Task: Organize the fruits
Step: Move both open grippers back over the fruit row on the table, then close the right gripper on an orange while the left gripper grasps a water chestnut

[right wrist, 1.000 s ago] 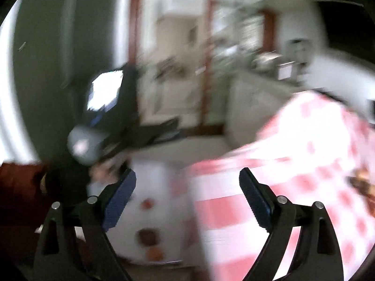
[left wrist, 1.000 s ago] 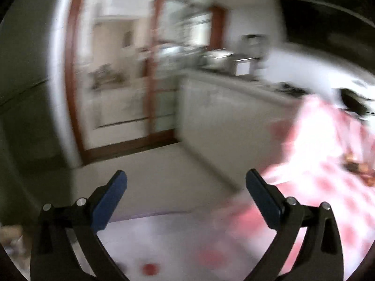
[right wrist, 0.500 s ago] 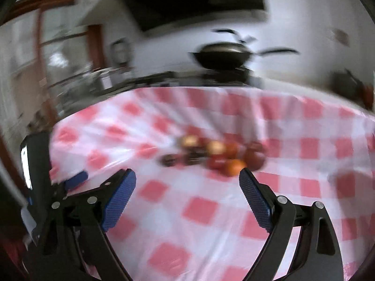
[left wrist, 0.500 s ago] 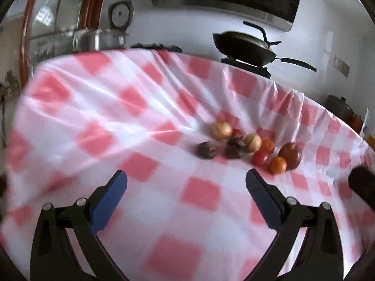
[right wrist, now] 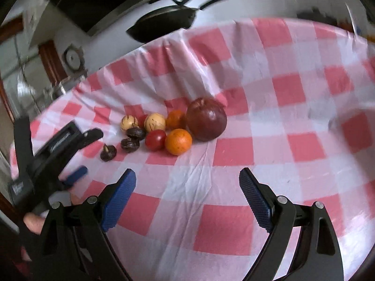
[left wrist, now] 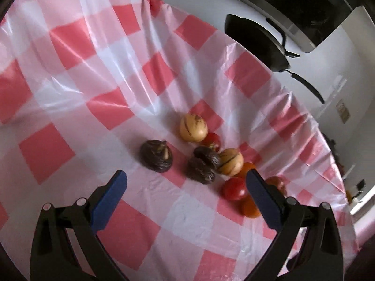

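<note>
Fruits clustered mid-table on red-white checked tablecloth [right wrist: 234,154]: big dark-red apple [right wrist: 207,118], two oranges [right wrist: 178,141], tomatoes [right wrist: 155,139], two pale striped melons [left wrist: 193,127], three wrinkled dark fruits [left wrist: 156,155]. Left gripper [left wrist: 186,185] spread wide, empty, just short of dark fruits. Right gripper [right wrist: 187,183] likewise wide, empty, well back from pile. Black wok [right wrist: 164,23] behind table.

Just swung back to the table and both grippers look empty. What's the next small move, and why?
Probably ease the left gripper forward onto the lone dark wrinkled fruit. It lies apart from the cluster, just ahead of the open jaws, so closing on it shouldn't knock the others. The right gripper is also open, and farther from the pile.
</note>
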Demonstrator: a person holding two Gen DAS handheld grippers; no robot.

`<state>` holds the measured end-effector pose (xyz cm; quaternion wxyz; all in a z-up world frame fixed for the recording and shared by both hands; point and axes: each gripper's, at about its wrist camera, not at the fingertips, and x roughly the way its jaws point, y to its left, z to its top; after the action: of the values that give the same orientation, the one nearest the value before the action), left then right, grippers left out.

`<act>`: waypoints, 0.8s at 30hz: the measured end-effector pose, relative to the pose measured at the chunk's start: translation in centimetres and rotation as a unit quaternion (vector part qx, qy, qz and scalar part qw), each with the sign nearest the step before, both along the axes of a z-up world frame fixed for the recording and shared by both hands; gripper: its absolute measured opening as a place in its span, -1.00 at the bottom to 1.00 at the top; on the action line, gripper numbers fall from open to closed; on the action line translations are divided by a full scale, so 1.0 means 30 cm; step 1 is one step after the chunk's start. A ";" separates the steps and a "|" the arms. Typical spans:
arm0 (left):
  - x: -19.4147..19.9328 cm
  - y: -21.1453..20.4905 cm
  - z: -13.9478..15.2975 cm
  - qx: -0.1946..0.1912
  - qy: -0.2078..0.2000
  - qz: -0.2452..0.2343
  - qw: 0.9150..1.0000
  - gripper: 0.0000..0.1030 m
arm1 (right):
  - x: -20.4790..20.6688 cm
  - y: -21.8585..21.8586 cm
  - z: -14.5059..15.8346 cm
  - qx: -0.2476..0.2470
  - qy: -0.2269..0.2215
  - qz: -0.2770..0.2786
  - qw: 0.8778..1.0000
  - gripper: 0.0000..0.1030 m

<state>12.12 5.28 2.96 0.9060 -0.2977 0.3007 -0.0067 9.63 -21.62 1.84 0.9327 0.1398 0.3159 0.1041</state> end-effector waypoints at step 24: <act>0.040 0.020 -0.057 -0.053 0.046 -0.047 0.996 0.97 | 0.203 -0.063 -0.065 0.115 0.044 -0.011 0.992 0.69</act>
<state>13.33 5.89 1.23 0.8728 -0.3312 0.3547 -0.0520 15.71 -23.52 -0.11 0.8969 0.2538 0.3406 0.1231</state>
